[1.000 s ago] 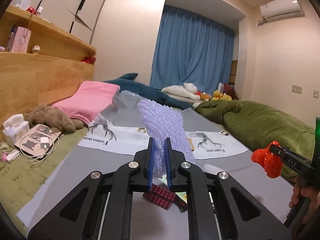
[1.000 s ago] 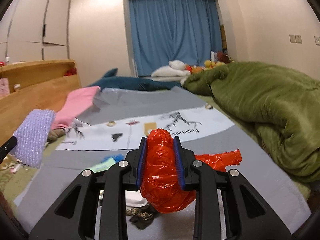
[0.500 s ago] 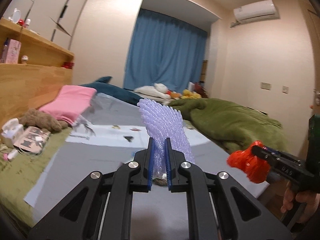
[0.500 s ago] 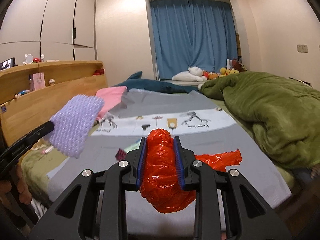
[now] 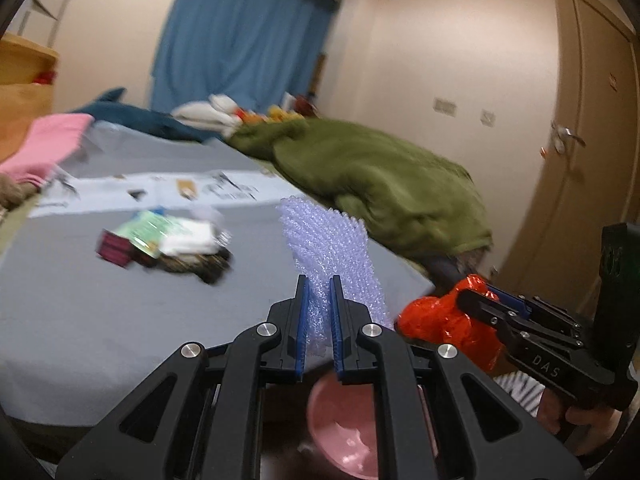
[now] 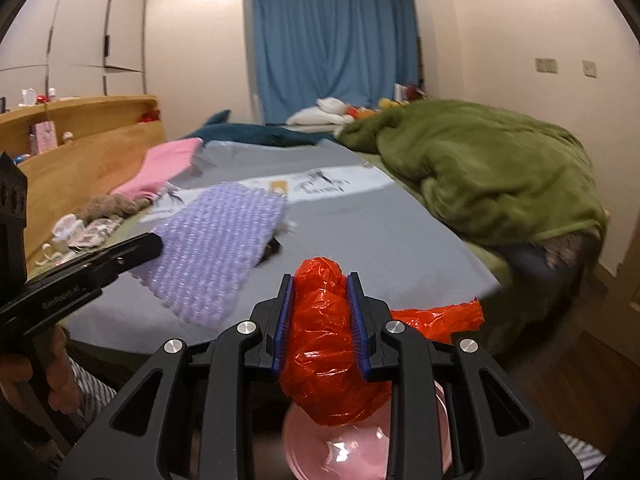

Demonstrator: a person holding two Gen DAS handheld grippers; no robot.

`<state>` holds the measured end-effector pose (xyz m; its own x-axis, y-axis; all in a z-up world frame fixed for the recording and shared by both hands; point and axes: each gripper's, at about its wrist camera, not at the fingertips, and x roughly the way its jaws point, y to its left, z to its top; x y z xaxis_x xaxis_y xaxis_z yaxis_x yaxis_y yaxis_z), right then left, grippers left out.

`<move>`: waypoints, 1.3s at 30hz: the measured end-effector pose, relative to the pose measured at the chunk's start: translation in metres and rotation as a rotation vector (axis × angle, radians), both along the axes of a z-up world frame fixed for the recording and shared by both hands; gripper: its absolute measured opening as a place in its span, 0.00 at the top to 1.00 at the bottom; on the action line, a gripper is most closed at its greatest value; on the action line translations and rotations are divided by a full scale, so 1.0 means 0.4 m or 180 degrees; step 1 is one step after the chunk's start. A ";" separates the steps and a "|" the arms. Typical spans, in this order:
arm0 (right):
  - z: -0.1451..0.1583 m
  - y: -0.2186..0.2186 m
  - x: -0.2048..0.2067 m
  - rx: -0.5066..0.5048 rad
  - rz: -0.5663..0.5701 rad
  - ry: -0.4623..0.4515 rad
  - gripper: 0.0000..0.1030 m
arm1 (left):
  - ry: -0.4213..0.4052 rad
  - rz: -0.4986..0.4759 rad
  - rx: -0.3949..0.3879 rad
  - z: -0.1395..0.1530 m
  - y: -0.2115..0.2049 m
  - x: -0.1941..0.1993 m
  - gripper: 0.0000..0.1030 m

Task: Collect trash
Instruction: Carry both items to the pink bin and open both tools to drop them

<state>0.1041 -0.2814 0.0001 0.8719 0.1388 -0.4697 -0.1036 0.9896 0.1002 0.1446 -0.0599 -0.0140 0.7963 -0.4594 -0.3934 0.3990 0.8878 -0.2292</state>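
Note:
My left gripper (image 5: 318,294) is shut on a sheet of purple bubble wrap (image 5: 328,252), which stands up between the pads; it also shows in the right wrist view (image 6: 216,248). My right gripper (image 6: 320,292) is shut on a crumpled red plastic bag (image 6: 324,344), also seen in the left wrist view (image 5: 444,324). Both grippers are held past the foot of the bed, above a pink bin (image 6: 360,448) that shows below them (image 5: 340,424). A pile of loose trash (image 5: 164,244) lies on the grey bedsheet (image 5: 100,312).
A green blanket (image 6: 480,168) is heaped on the right side of the bed. A pink pillow (image 6: 168,164) and a blue shark plush (image 6: 248,132) lie towards the wooden headboard (image 6: 80,152). A door (image 5: 588,120) is on the right.
Both grippers have drawn back from over the bed to beyond its foot, still holding their loads. The pink bin has come into view below them.

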 end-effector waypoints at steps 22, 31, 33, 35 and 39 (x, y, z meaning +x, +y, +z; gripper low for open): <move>-0.302 -0.180 0.036 0.0335 -0.0430 0.0951 0.73 | 0.0784 -0.0753 0.0768 -0.273 -0.331 0.037 0.90; -0.339 -0.203 0.061 0.0435 -0.0543 0.1119 0.50 | 0.0954 -0.0591 0.0812 -0.301 -0.321 0.066 0.45; -0.341 -0.206 0.063 0.0424 -0.0615 0.1112 0.39 | 0.0891 -0.0425 0.0746 -0.289 -0.299 0.068 0.21; -0.344 -0.204 0.066 0.0414 -0.0633 0.1125 0.32 | 0.0858 -0.0379 0.0656 -0.278 -0.282 0.071 0.16; -0.339 -0.196 0.068 0.0410 -0.0664 0.1095 0.20 | 0.0814 -0.0256 0.0658 -0.267 -0.266 0.077 0.14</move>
<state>0.1312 -0.3599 -0.1353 0.6828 0.0526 -0.7287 0.1587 0.9629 0.2182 0.1753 -0.1662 -0.1210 0.6243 -0.4065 -0.6671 0.4225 0.8940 -0.1493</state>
